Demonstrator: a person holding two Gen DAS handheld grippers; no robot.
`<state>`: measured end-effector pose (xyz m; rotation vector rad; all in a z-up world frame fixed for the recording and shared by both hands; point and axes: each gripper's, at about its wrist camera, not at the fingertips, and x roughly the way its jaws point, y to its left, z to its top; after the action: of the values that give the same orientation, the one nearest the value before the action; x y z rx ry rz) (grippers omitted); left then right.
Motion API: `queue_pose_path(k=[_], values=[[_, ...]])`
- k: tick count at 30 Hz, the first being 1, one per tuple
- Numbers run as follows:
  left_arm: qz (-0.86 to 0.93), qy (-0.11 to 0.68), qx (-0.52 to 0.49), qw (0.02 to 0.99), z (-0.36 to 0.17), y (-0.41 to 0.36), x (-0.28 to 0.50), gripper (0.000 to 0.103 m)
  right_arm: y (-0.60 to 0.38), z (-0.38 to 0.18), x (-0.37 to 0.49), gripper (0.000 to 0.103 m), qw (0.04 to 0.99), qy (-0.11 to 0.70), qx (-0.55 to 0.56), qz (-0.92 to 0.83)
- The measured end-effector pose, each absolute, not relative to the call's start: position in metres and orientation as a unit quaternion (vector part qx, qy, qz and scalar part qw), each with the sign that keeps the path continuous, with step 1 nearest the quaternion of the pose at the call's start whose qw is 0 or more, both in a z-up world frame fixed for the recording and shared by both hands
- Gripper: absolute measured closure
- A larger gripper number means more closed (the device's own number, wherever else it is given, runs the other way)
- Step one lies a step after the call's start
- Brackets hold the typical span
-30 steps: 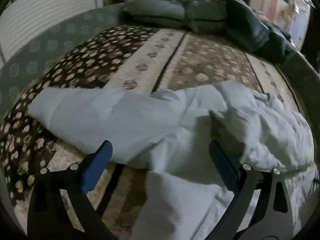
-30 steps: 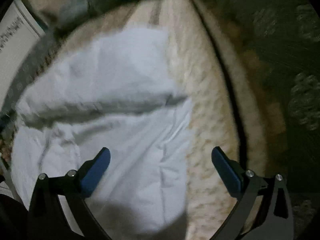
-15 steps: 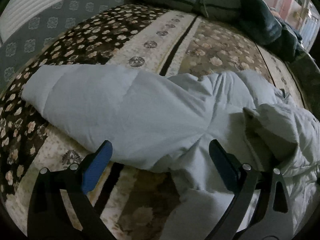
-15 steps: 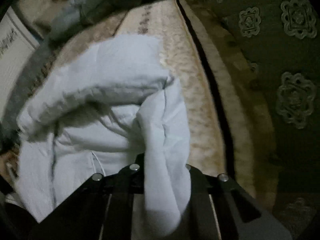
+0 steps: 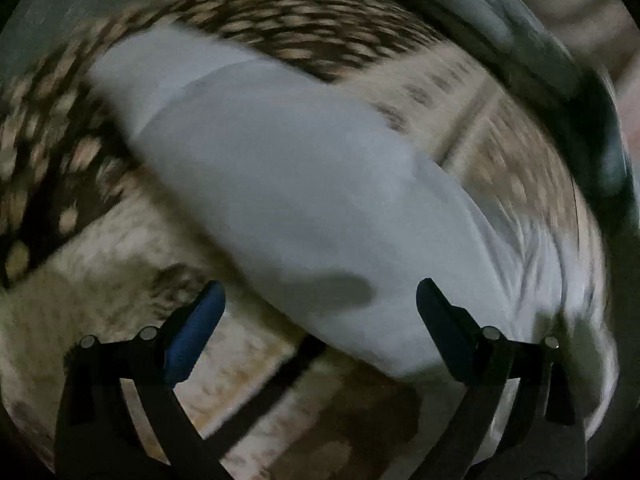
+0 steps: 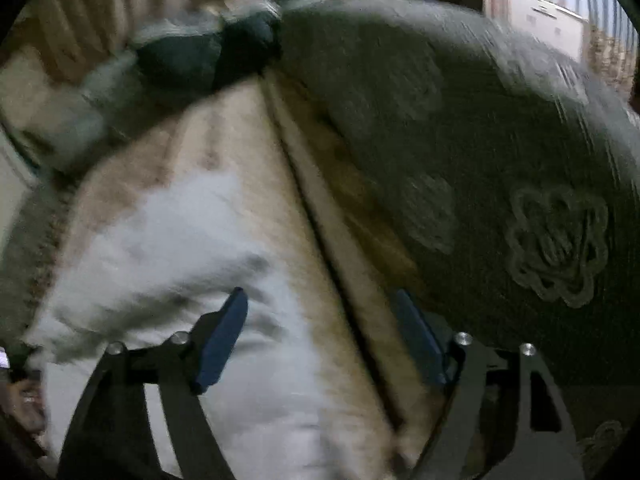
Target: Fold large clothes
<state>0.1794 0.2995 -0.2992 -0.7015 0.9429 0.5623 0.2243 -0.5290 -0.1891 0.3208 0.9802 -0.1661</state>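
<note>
A pale blue-white padded garment lies on a patterned bedspread. In the left wrist view one long rounded part of it runs from the upper left to the lower right. My left gripper hangs open just above that part's lower edge, with nothing pressed between its blue pads. In the right wrist view the same garment lies crumpled at the lower left. My right gripper is above the garment's right edge, its jaws opening and nothing held between them. Both views are blurred by motion.
Dark and grey bedding is piled at the far end of the bed. A dark green cover with flower motifs fills the right side beyond a dark seam. The brown dotted band lies past the garment.
The right gripper went from shut on a fold of the garment to open and rose away from it. The left gripper rolled and dropped closer to the garment's long part.
</note>
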Motion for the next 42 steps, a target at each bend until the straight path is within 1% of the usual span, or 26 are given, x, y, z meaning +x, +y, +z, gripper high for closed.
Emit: queue_pose_path(k=[3, 5, 8, 9, 12, 15, 16, 17, 18, 19, 20, 21, 22, 23, 24, 25, 26, 27, 30, 31, 34, 37, 40, 42], values=[[0.282, 0.421, -0.345, 0.790, -0.304, 0.328, 0.172, 0.009, -0.506, -0.171, 0.234, 0.024, 0.877, 0.453, 0.151, -0.058], [0.298, 0.413, -0.346, 0.788, -0.307, 0.344, 0.168, 0.008, -0.478, -0.163, 0.243, 0.024, 0.886, 0.445, 0.127, -0.032], [0.316, 0.392, -0.373, 0.779, -0.314, 0.374, 0.165, 0.008, -0.455, -0.160, 0.249, 0.021, 0.892, 0.444, 0.084, -0.005], [0.323, 0.387, -0.380, 0.775, -0.318, 0.381, 0.165, 0.007, -0.450, -0.166, 0.251, 0.019, 0.890, 0.449, 0.077, 0.000], [0.327, 0.382, -0.409, 0.762, -0.335, 0.399, 0.168, 0.006, -0.445, -0.183, 0.253, 0.018, 0.877, 0.475, 0.068, 0.000], [0.321, 0.381, -0.389, 0.775, -0.340, 0.397, 0.183, 0.007, -0.453, -0.210, 0.258, 0.018, 0.860, 0.504, 0.074, -0.013], [0.310, 0.374, -0.392, 0.781, -0.339, 0.397, 0.185, 0.021, -0.457, -0.215, 0.257, 0.018, 0.856, 0.511, 0.079, -0.017], [0.292, 0.368, -0.403, 0.786, -0.339, 0.400, 0.186, 0.040, -0.459, -0.219, 0.258, 0.018, 0.852, 0.517, 0.083, -0.020], [0.295, 0.366, -0.404, 0.785, -0.335, 0.400, 0.190, 0.050, -0.462, -0.224, 0.259, 0.018, 0.844, 0.527, 0.094, -0.023], [0.301, 0.361, -0.403, 0.785, -0.333, 0.399, 0.192, 0.055, -0.463, -0.226, 0.260, 0.018, 0.840, 0.532, 0.102, -0.025], [0.305, 0.355, -0.403, 0.787, -0.329, 0.399, 0.192, 0.069, -0.464, -0.225, 0.261, 0.018, 0.838, 0.533, 0.113, -0.025], [0.308, 0.351, -0.403, 0.787, -0.326, 0.399, 0.191, 0.079, -0.462, -0.221, 0.262, 0.018, 0.841, 0.527, 0.120, -0.019], [0.311, 0.343, -0.401, 0.790, -0.319, 0.397, 0.188, 0.084, -0.459, -0.218, 0.264, 0.018, 0.844, 0.522, 0.120, -0.013], [0.312, 0.336, -0.390, 0.798, -0.310, 0.394, 0.186, 0.091, -0.455, -0.213, 0.264, 0.018, 0.849, 0.515, 0.116, -0.007], [0.309, 0.333, -0.358, 0.816, -0.294, 0.386, 0.192, 0.096, -0.452, -0.209, 0.264, 0.018, 0.853, 0.510, 0.110, -0.001], [0.307, 0.334, -0.324, 0.830, -0.279, 0.377, 0.197, 0.097, -0.450, -0.208, 0.264, 0.018, 0.854, 0.508, 0.107, 0.003], [0.298, 0.331, -0.262, 0.856, -0.255, 0.358, 0.207, 0.098, -0.449, -0.206, 0.263, 0.018, 0.854, 0.509, 0.109, 0.007], [0.284, 0.320, -0.231, 0.874, -0.235, 0.343, 0.212, 0.099, -0.449, -0.205, 0.262, 0.018, 0.852, 0.511, 0.115, 0.013], [0.235, 0.282, -0.181, 0.913, -0.182, 0.296, 0.225, 0.099, -0.448, -0.199, 0.260, 0.018, 0.853, 0.505, 0.125, 0.027], [0.199, 0.268, -0.161, 0.929, -0.157, 0.264, 0.231, 0.099, -0.448, -0.198, 0.260, 0.018, 0.855, 0.504, 0.123, 0.030], [0.111, 0.259, -0.128, 0.951, -0.121, 0.184, 0.233, 0.100, -0.451, -0.198, 0.258, 0.018, 0.857, 0.501, 0.119, 0.036], [0.022, 0.280, -0.096, 0.955, -0.110, 0.100, 0.229, 0.100, -0.458, -0.207, 0.255, 0.018, 0.847, 0.514, 0.132, 0.026], [-0.063, 0.326, -0.016, 0.943, -0.120, 0.010, 0.222, 0.099, -0.460, -0.218, 0.252, 0.018, 0.838, 0.529, 0.131, 0.021], [-0.113, 0.372, 0.010, 0.921, -0.138, -0.038, 0.217, 0.094, -0.457, -0.223, 0.250, 0.018, 0.835, 0.534, 0.127, 0.027]])
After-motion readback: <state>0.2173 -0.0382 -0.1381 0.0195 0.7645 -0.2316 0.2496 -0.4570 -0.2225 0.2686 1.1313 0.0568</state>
